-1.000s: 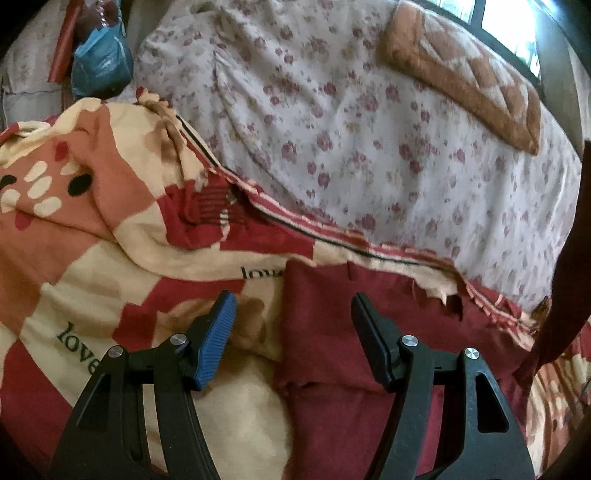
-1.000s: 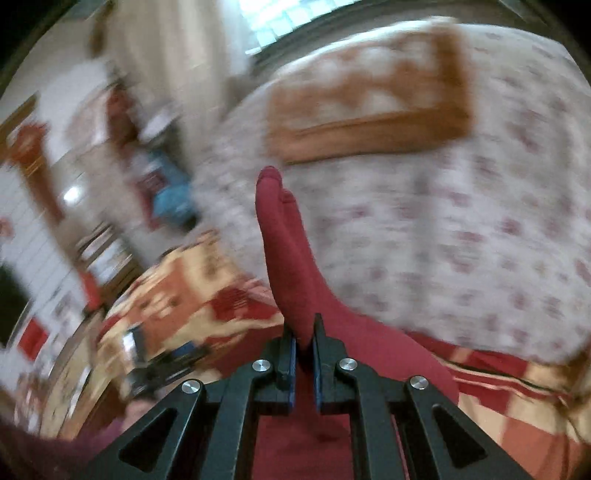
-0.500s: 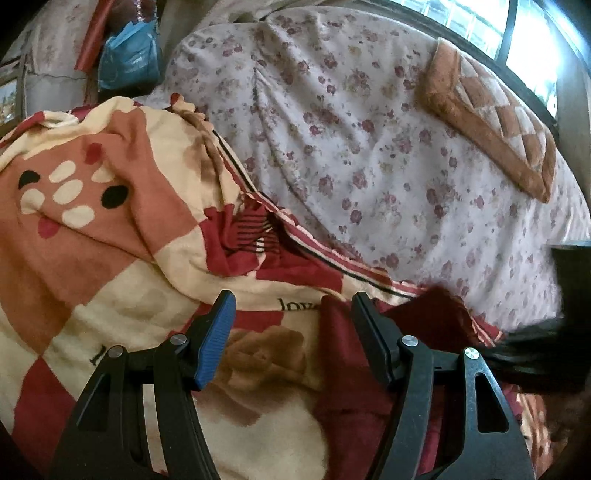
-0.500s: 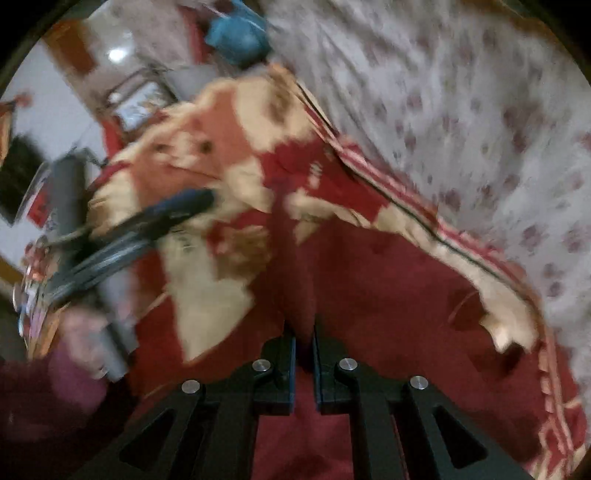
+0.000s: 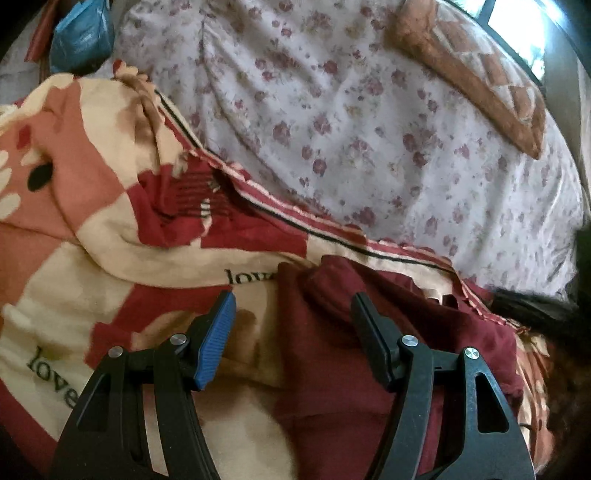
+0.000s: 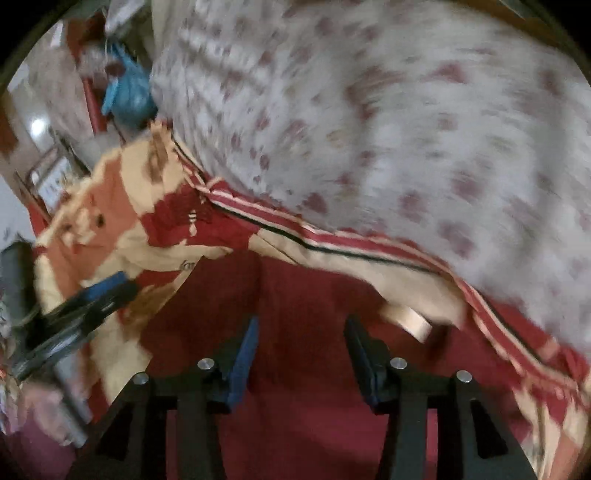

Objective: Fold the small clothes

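So the dark red garment (image 5: 332,369) is laid out flat on the patterned blanket (image 5: 110,258) with the "love" lettering, which is spread over the near part of the bed. A fold of the cloth is bunched up at its far-left corner, close to the blanket's striped border. Beyond that border the flowered bedsheet (image 5: 351,129) is seen, with a brown quilted cushion (image 5: 480,74) lying on it near the window.

The left hand-held gripper (image 5: 291,314) is held above the garment's left edge with its jaws spread wide and nothing between them. One pad is blue, the other dark.

The right hand-held gripper (image 6: 301,332) is seen over the middle of the same red cloth (image 6: 295,424). Its jaws have just been opening and are now parted. The cloth lies below them, and no pinch on it is seen, though the right wrist view is pretty blurred. A blue bag (image 5: 81,33) is spotted at the far end of the bed.
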`<state>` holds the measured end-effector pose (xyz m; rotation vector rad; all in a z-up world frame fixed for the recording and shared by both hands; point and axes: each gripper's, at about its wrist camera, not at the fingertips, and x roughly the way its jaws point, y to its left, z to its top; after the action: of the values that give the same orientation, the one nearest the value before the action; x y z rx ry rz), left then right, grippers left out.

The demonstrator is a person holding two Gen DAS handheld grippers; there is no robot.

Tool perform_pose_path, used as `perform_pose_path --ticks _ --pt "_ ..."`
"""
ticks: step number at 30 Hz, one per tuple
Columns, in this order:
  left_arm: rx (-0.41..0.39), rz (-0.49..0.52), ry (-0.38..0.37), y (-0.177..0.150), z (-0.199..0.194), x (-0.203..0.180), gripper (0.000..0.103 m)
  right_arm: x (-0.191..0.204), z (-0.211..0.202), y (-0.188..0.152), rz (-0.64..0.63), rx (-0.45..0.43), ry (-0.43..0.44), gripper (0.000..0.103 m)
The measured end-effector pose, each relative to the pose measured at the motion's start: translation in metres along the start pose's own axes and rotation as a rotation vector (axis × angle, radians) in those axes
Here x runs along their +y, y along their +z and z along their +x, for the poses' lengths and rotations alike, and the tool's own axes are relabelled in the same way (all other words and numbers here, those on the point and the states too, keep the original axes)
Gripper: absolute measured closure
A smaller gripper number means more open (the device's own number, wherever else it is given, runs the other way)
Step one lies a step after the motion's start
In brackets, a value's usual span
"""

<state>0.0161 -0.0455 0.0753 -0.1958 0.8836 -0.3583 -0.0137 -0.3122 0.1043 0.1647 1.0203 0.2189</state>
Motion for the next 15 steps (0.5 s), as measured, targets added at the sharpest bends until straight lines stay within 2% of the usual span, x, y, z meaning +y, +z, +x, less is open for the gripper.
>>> perform_pose_path --ticks 3,6,9,12,15 --pt "0.048 -0.042 0.012 0.0 0.012 -0.002 0.038 -0.018 -0.045 -0.042 0.02 -0.033 -0.004 0.056" --pt "0.07 -0.06 -0.007 -0.001 0.015 -0.008 0.038 -0.024 -0.068 -0.086 -0.031 -0.045 -0.115 0.055" --pt "0.069 0.01 0.027 -0.002 0.016 -0.024 0.038 -0.037 -0.091 -0.125 -0.08 -0.07 -0.258 0.055" --pt "0.067 0.054 0.033 0.001 0.017 -0.038 0.038 -0.062 -0.096 -0.147 -0.034 -0.045 -0.274 0.055" --pt "0.079 0.067 0.033 0.004 0.019 -0.048 0.038 -0.073 -0.09 -0.155 -0.054 -0.032 -0.307 0.055"
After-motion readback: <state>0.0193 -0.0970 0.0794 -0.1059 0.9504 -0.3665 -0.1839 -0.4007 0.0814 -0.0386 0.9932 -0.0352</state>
